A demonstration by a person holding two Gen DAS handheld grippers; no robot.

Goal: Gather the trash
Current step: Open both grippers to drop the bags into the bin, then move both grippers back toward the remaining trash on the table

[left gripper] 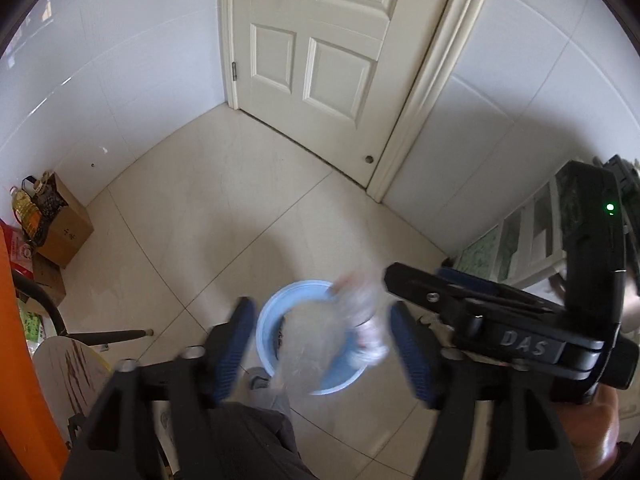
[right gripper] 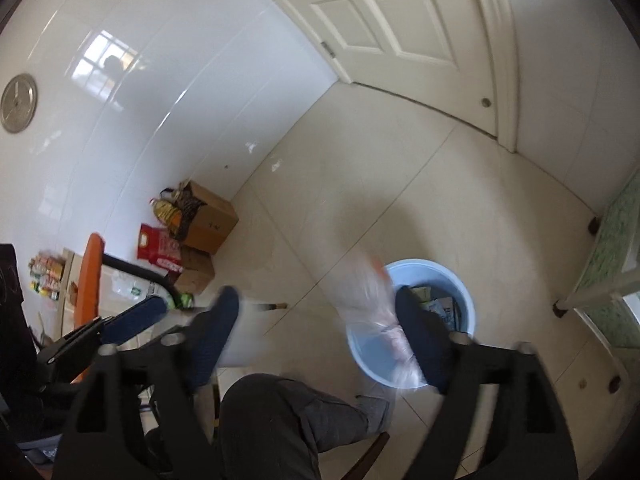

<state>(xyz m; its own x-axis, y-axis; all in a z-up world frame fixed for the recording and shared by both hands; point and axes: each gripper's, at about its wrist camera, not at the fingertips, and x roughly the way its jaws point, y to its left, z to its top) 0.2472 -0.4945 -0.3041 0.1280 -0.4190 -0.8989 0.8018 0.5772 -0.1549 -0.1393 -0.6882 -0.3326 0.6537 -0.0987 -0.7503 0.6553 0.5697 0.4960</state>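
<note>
Two walls of glossy white tile are being met by a cream tiled floor [left gripper: 224, 208], and a white panelled door [left gripper: 320, 48] is being shown at twelve o'clock in the left wrist view. Brown cardboard boxes [right gripper: 210, 220] are being seen standing against the wall at nine o'clock of the bin in the right wrist view, well apart from it. A person's grey-trousered leg [right gripper: 280, 420] is being shown at six o'clock in that view. A pale blue round bin [left gripper: 268, 320] is being looked down on from both grippers, with paper scraps lying inside it. The left gripper [left gripper: 320, 344] is being held with its fingers spread wide, nothing being pressed between them. The right gripper [right gripper: 316, 336] is likewise being held wide, its pads gripping nothing. A clear plastic bottle [left gripper: 360, 304], blurred, is being seen over the bin's rim at two o'clock of the bin; whether anything is touching it cannot be told.
</note>
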